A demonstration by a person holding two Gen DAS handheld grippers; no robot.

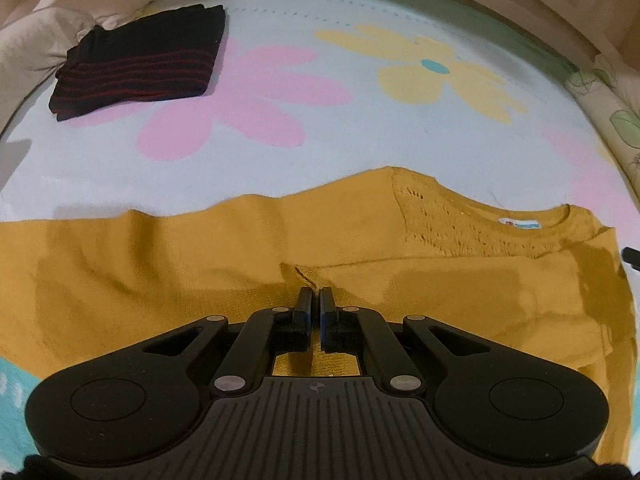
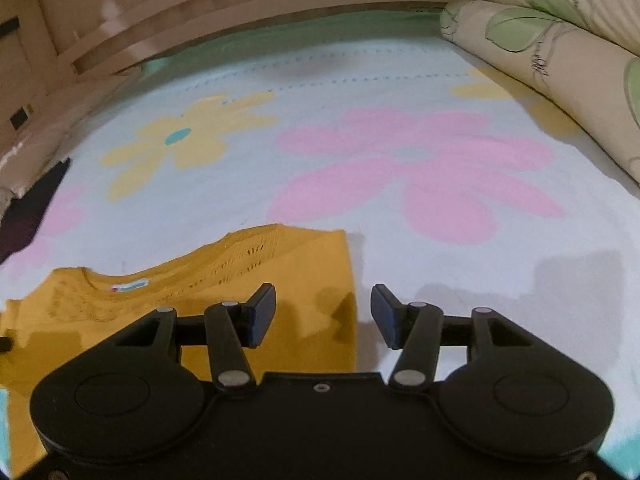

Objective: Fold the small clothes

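So the mustard-yellow knit top (image 1: 224,264) is spread across the near part of the bed (image 1: 360,128), on a pale blue sheet with big pink and yellow flowers printed on it. Its neckline with the little white label (image 1: 520,224) points away from the cameras, and there's an openwork knit panel just below the collar. The left gripper (image 1: 316,300) is pinched nearly all the way together, right down on the fabric with a small fold of the yellow knit puckered up at its tips, so it looks clamped on the top. The right gripper (image 2: 323,316) is spread wide with nothing between its fingers; the left finger hangs over the side edge of the top and the right one is over bare sheet. Far back on the left sits a folded dark garment with red stripes (image 1: 140,64), well apart from the yellow one. A floral-print pillow (image 2: 560,40) lies along the right side of the bed.
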